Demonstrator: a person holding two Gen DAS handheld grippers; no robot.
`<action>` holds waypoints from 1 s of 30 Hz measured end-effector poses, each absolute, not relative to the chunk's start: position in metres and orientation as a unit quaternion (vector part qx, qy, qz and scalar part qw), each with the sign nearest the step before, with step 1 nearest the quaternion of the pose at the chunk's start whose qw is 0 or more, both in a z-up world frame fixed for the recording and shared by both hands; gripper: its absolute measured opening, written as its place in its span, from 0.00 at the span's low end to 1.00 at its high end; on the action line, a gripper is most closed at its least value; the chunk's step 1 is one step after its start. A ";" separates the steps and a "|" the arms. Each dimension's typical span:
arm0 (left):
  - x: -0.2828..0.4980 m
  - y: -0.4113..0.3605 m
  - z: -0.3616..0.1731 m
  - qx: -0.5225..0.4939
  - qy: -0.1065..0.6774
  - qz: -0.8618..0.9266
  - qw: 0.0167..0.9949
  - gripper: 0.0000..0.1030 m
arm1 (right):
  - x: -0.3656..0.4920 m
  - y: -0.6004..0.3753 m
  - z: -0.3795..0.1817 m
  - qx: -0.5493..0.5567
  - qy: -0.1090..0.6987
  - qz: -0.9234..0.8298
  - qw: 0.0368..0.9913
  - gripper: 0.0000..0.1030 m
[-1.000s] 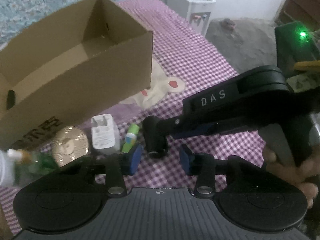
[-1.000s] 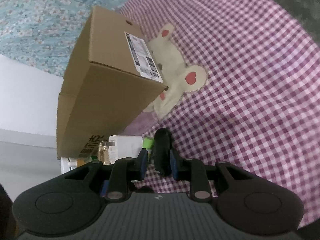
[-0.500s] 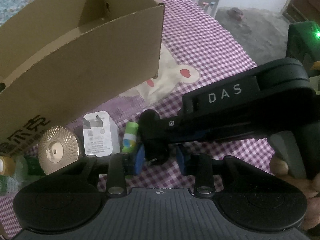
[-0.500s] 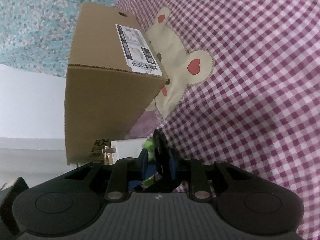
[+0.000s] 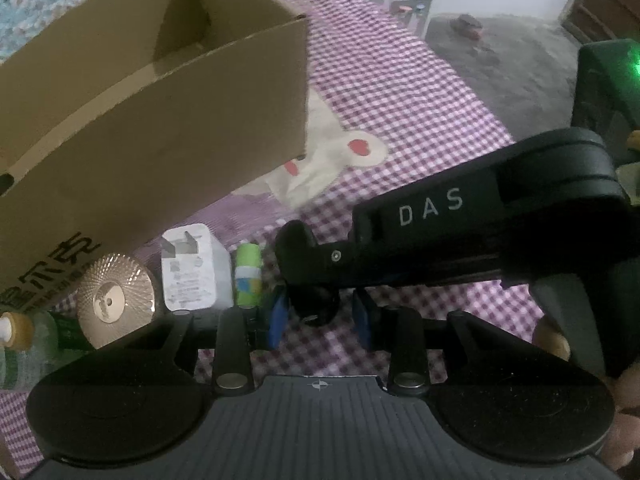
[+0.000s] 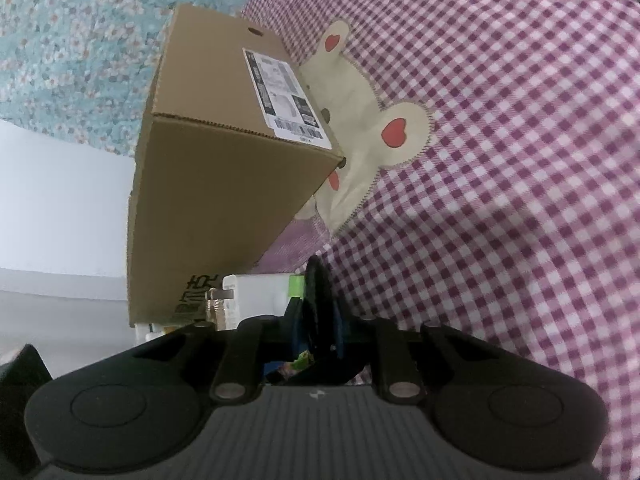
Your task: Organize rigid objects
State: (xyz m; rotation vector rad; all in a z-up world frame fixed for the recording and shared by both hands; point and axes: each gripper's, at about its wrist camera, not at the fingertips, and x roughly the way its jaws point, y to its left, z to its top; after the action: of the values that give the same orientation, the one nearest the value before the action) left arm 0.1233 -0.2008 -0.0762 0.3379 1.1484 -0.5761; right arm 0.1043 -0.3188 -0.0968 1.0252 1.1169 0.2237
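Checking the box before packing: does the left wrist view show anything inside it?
No, the open cardboard box shows only bare brown walls and floor inside.

A cardboard box (image 5: 152, 128) stands open on the bedspread (image 5: 400, 92), towards the back left in the left wrist view. In front of its near wall a row of items lies on the cloth: from left to right a bottle (image 5: 24, 340), a round disc-shaped lid (image 5: 116, 300), a charger plug (image 5: 194, 272) and a small cylindrical tube (image 5: 248, 276), each just beside the next. Right of the tube sits a small dark object (image 5: 316, 304), perhaps a cap, between the fingers of both grippers. The appliqué animal figure (image 6: 372, 136) on the bedspread lies behind and right of the box, partly under its corner.
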 end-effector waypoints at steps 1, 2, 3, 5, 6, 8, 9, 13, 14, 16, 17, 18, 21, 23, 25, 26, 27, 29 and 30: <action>0.120 -0.202 -0.073 0.157 0.531 -0.270 0.787 0.33 | 0.101 -0.320 -0.095 0.465 0.504 0.100 0.721 0.17; 0.116 -0.203 -0.070 0.158 0.528 -0.274 0.788 0.33 | 0.098 -0.322 -0.094 0.466 0.501 0.099 0.722 0.17; 0.113 -0.204 -0.066 0.160 0.525 -0.278 0.789 0.33 | 0.094 -0.323 -0.091 0.468 0.499 0.098 0.723 0.17; 0.105 -0.205 -0.057 0.160 0.516 -0.285 0.792 0.33 | 0.086 -0.326 -0.083 0.469 0.492 0.096 0.727 0.17; 0.101 -0.205 -0.052 0.159 0.511 -0.289 0.794 0.33 | 0.082 -0.327 -0.078 0.468 0.488 0.095 0.731 0.17; 0.093 -0.204 -0.039 0.156 0.501 -0.297 0.798 0.33 | 0.073 -0.328 -0.065 0.465 0.478 0.094 0.739 0.17; 0.090 -0.203 -0.032 0.153 0.495 -0.301 0.801 0.33 | 0.068 -0.329 -0.057 0.462 0.472 0.094 0.745 0.17; 0.075 -0.192 0.004 0.142 0.457 -0.312 0.821 0.33 | 0.057 -0.322 -0.018 0.445 0.444 0.104 0.771 0.17; 0.073 -0.189 0.012 0.139 0.447 -0.312 0.827 0.33 | 0.055 -0.320 -0.010 0.439 0.438 0.108 0.777 0.17; 0.070 -0.180 0.029 0.135 0.426 -0.307 0.840 0.33 | 0.057 -0.313 0.011 0.426 0.425 0.120 0.790 0.17; 0.070 -0.174 0.038 0.130 0.417 -0.302 0.847 0.33 | 0.059 -0.308 0.021 0.419 0.418 0.129 0.796 0.17; 0.072 -0.168 0.045 0.125 0.410 -0.296 0.854 0.33 | 0.064 -0.302 0.031 0.410 0.412 0.139 0.802 0.17; 0.081 -0.145 0.069 0.106 0.390 -0.272 0.873 0.33 | 0.084 -0.283 0.054 0.392 0.401 0.171 0.810 0.17; 0.092 -0.132 0.080 0.097 0.388 -0.252 0.881 0.34 | 0.104 -0.269 0.065 0.382 0.399 0.197 0.810 0.17; 0.106 -0.117 0.089 0.087 0.392 -0.229 0.887 0.34 | 0.122 -0.252 0.070 0.374 0.403 0.222 0.805 0.17; 0.112 -0.110 0.093 0.083 0.393 -0.220 0.889 0.34 | 0.133 -0.244 0.071 0.371 0.407 0.234 0.801 0.17; 0.120 -0.101 0.093 0.078 0.397 -0.210 0.890 0.34 | 0.146 -0.235 0.070 0.368 0.412 0.244 0.797 0.17; 0.140 -0.085 0.095 0.068 0.408 -0.192 0.890 0.34 | 0.169 -0.218 0.068 0.362 0.424 0.261 0.788 0.16; 0.149 -0.078 0.095 0.063 0.414 -0.184 0.889 0.34 | 0.185 -0.210 0.065 0.359 0.435 0.267 0.782 0.16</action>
State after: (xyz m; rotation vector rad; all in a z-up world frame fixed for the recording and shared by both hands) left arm 0.1495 -0.0785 0.0953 0.1314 0.8602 -0.3825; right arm 0.1853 -0.2095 0.0650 0.7749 0.9383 0.5762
